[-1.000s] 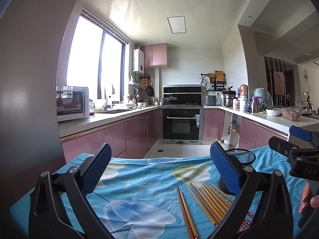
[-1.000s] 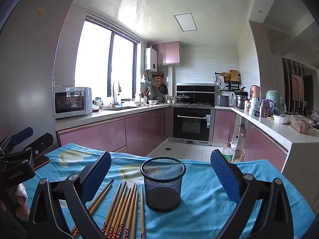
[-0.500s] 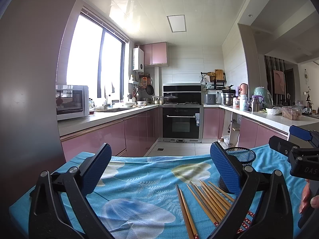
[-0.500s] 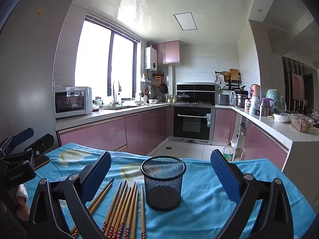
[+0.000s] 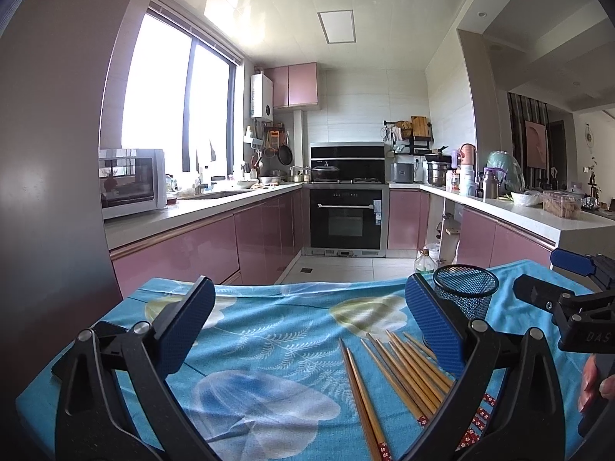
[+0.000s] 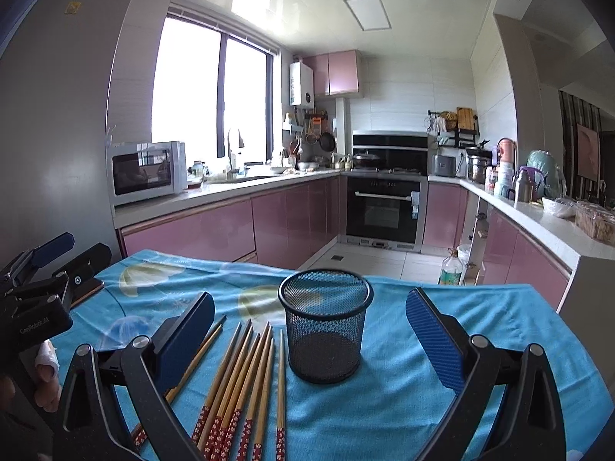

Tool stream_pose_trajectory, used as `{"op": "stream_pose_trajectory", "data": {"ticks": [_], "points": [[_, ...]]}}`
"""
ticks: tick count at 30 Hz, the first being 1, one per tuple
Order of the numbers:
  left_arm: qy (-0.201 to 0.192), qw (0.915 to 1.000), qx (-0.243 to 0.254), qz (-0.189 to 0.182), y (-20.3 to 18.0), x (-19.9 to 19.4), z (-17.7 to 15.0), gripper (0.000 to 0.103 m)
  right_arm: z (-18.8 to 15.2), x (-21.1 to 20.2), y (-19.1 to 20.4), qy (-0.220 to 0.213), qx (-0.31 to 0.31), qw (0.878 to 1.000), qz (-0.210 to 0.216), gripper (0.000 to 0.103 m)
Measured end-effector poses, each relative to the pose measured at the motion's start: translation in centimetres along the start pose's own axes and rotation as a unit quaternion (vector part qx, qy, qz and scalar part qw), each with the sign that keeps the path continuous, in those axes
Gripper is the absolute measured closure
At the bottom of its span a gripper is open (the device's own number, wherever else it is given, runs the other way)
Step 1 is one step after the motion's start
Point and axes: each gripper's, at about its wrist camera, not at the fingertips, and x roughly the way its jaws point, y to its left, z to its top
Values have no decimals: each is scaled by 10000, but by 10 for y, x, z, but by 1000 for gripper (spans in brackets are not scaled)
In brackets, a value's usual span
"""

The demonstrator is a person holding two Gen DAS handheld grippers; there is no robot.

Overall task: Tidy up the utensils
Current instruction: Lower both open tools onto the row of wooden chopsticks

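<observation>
I have both tools hovering over the blue floral tablecloth, and nothing is in either one. My left gripper has its jaws spread wide, with bare cloth between the pads; my right gripper is just as wide open, with the black mesh cup standing upright between its pads in that view.

The chopsticks lie flat on the cloth in a loose fan just left of the cup, none of them in it yet. Their plain tapered tips point toward the far edge of the table, and their red flower-patterned ends point toward me. From the left wrist view the same bundle sits toward my right pad, near the cup.

I judge these to be light, stiff bamboo sticks: no risk of crushing, but thin, round and apt to roll or pivot in a pinch. They lie so close together that closing on one may drag a neighbour. I would take a stick near its middle, or slightly toward the thicker patterned end, so it stays level when lifted. The outermost stick looks easiest to isolate. The mesh cup looks light too, so a stick knocking its rim could tip it.
</observation>
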Motion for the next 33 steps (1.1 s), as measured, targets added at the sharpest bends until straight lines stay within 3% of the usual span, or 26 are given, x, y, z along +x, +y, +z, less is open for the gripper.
{"op": "stream_pose_trajectory", "data": {"ticks": [5,10,12,16,22,28,33], "points": [[686,9973,153,-234,-2,25,-9,6,-16,29,-5,942,42,9953,208,8],[1544,9862,326,-491,-7,56,-25,7,-35,62,-2,1908,12,9811,338,42],[1786,9816,348,-573,-5,69,-33,12,-41,72,0,2156,-13,9755,429,48],[2217,9721,280,-707,-1,88,-45,24,-49,82,8,2431,-117,9682,577,62],[2891,9526,327,-887,0,116,-66,43,-54,95,15,2789,-174,9583,592,74],[3249,9372,544,-1149,-10,130,-79,47,-54,100,16,2850,-287,9565,561,74],[3294,9356,560,-1141,-12,139,-80,47,-53,101,15,2869,-297,9558,575,73]]}}
